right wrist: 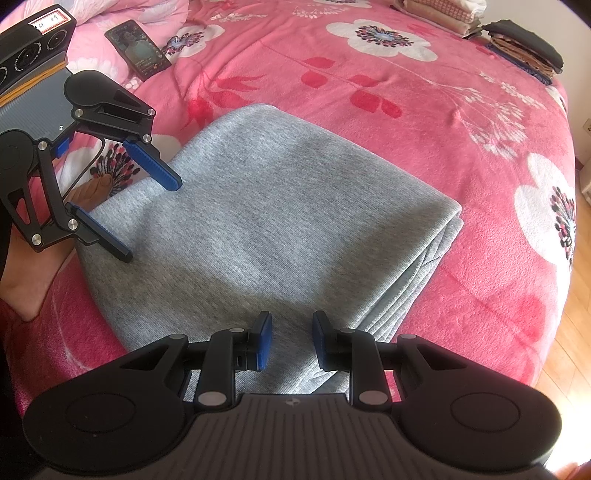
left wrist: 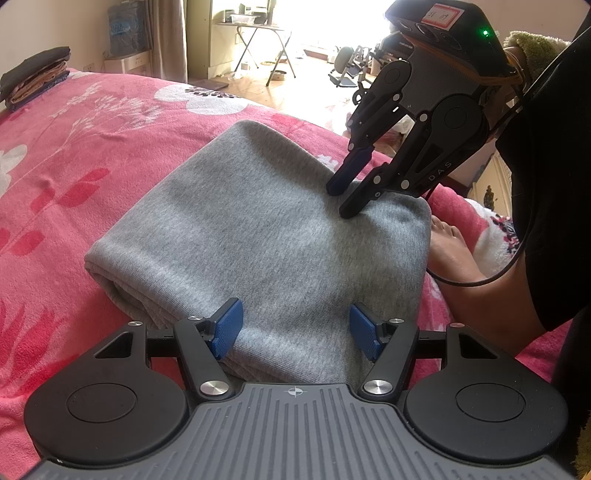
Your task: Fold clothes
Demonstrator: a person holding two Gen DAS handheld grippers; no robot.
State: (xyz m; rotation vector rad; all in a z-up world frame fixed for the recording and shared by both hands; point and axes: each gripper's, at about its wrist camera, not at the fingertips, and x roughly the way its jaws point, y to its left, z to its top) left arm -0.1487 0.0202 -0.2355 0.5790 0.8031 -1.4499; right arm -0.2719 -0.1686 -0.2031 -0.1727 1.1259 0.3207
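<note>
So we've got the left gripper (left wrist: 295,328) spread, nothing pinched, over one edge of the folded grey garment (left wrist: 258,229). Right gripper (right wrist: 291,339) part-open, empty, tips hovering at its opposite corner. Garment lies between both, on the pink blanket (right wrist: 424,122), long axis running gripper to gripper.

Pink floral blanket (right wrist: 424,122) covering the bed. Phone (right wrist: 138,50) lying face up on the blanket near its far left edge. Stack of folded cloth (right wrist: 524,48) at the far corner. Folding table (left wrist: 258,33) by the bright window.
</note>
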